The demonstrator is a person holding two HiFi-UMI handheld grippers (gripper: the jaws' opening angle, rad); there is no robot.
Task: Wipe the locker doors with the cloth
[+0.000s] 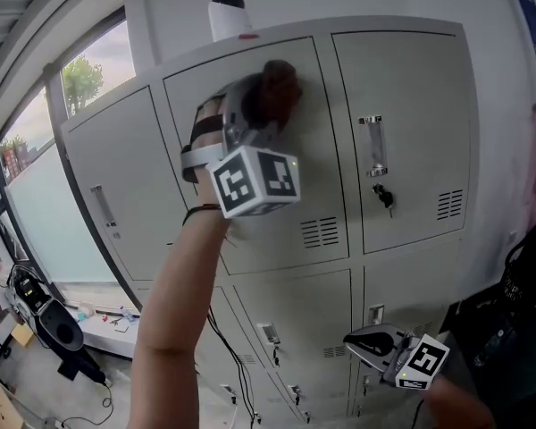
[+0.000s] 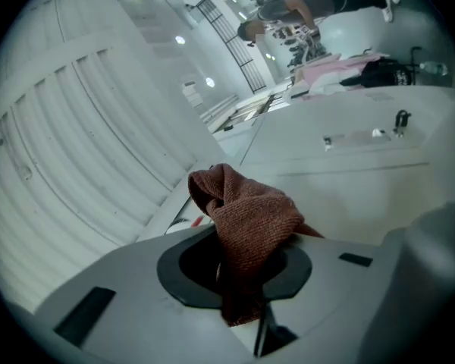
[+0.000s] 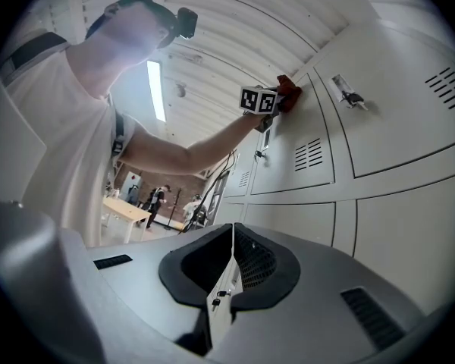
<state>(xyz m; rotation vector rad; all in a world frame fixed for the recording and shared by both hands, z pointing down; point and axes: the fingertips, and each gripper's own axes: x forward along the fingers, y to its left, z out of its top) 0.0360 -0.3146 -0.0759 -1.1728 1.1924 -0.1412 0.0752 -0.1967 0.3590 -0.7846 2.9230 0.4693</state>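
2 hand-held grippers in front of a bank of grey lockers; only 1 is working. The left gripper (image 1: 266, 98) is raised at arm's length, its jaws pinched on a bunched red-brown cloth (image 1: 279, 86). The wad bulges out past the tips, and a tail hangs back between the jaws. The cloth sits straight ahead of the tool, pressed against the top middle door (image 1: 326, 150) just under that door's upper edge.

Almost all of that door lies below the tool, and its long axis runs up and down. I judge the coming stroke should be a downward pull toward the vent slots (image 1: 320, 232), with the wad kept flat on the metal. Off to the tool's right is the next door (image 1: 420, 105), with a handle (image 1: 372, 146) and a key (image 1: 384, 197) that could snag the cloth.

The right gripper (image 1: 368, 343) hangs far below, level with the lower lockers. Its jaws are pressed together with nothing between them. It is well apart from the cloth, so the left hand is clearly the nearer one for wiping.
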